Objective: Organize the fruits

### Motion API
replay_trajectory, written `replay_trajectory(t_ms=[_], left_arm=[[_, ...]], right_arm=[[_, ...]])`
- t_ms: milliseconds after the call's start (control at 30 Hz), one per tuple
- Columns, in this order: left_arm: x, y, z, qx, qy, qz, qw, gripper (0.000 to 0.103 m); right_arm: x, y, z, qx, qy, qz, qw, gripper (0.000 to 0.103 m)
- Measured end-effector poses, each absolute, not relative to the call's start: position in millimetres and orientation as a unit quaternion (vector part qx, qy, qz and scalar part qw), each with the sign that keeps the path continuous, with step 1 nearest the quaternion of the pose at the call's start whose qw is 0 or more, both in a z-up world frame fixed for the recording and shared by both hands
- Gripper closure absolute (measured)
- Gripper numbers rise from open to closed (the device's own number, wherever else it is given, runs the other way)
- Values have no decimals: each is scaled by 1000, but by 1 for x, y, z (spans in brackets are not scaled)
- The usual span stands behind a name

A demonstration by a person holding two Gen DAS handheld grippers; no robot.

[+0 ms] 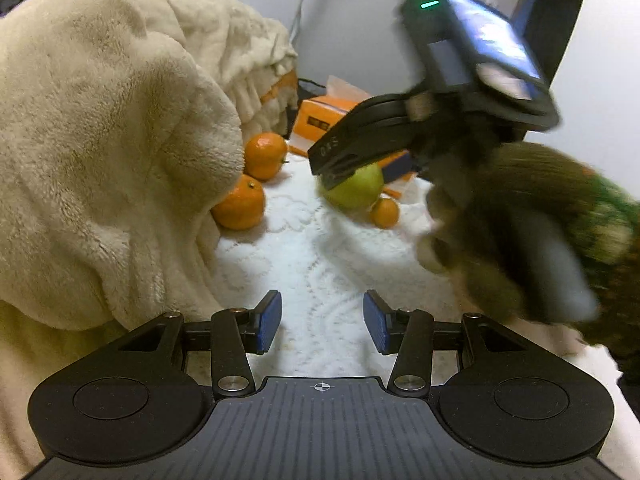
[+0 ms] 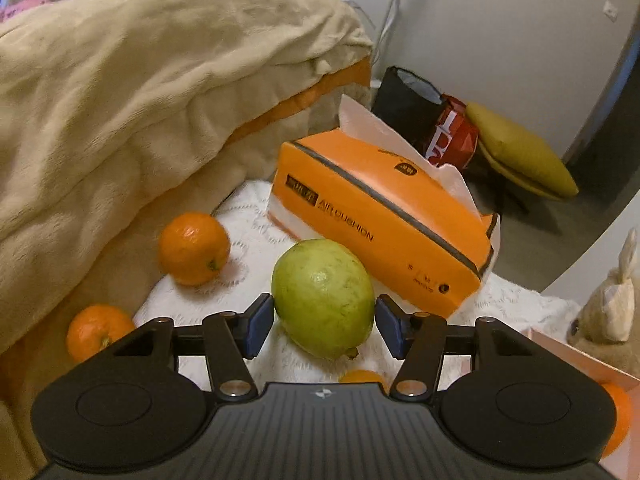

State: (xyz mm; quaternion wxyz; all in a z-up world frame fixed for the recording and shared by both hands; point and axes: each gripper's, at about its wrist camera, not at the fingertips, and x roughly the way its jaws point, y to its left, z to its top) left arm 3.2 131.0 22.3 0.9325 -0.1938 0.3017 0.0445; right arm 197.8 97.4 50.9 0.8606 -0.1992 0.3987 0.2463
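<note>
A green guava (image 2: pixel 324 296) lies on the white quilted cloth (image 2: pixel 248 216). My right gripper (image 2: pixel 324 320) has its blue pads (image 2: pixel 258 322) against both sides of the guava, shut on it. From the left wrist view the right gripper (image 1: pixel 332 172) reaches down over the guava (image 1: pixel 356 190), held by a hand in a dark green sleeve (image 1: pixel 560 220). Two oranges (image 1: pixel 265 156) (image 1: pixel 240 204) sit by the blanket, and a small one (image 1: pixel 385 212) touches the guava. My left gripper (image 1: pixel 322 322) hangs open over bare cloth with nothing between its fingers.
A cream fleece blanket (image 2: pixel 140 80) is piled along the left. An orange tissue pack (image 2: pixel 380 216) lies right behind the guava. At the right edge sit a pink box (image 2: pixel 560 344) with an orange (image 2: pixel 618 416) and a plush toy (image 2: pixel 612 312).
</note>
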Motion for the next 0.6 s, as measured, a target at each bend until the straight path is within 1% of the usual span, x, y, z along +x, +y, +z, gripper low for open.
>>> replay_trajectory(t_ms=[133, 167, 267, 300, 367, 467, 500, 533, 567, 600], left_arm=[[2, 125, 26, -189, 295, 43, 936, 53], [0, 124, 27, -188, 291, 45, 937, 53], [-4, 121, 30, -188, 277, 56, 941, 53], [-5, 121, 31, -185, 275, 59, 942, 49], [-4, 121, 32, -178, 277, 72, 941, 50], [-4, 123, 31, -182, 279, 73, 940, 50], [-4, 123, 31, -182, 279, 75, 940, 55], [-6, 126, 32, -182, 277, 79, 940, 59], [-6, 130, 32, -185, 274, 80, 940, 58], [-7, 132, 32, -190, 271, 82, 940, 58]], right_arm=[[176, 69, 74, -161, 461, 347, 800, 48], [172, 62, 82, -145, 465, 371, 791, 46], [169, 48, 108, -94, 443, 383, 805, 25], [170, 48, 113, -82, 431, 379, 815, 25], [179, 54, 114, -64, 416, 366, 830, 25], [189, 71, 98, -59, 406, 349, 842, 25], [191, 78, 90, -58, 400, 339, 850, 29], [194, 83, 83, -53, 397, 334, 853, 33], [198, 88, 77, -45, 399, 336, 852, 42], [201, 91, 72, -34, 402, 339, 850, 46]])
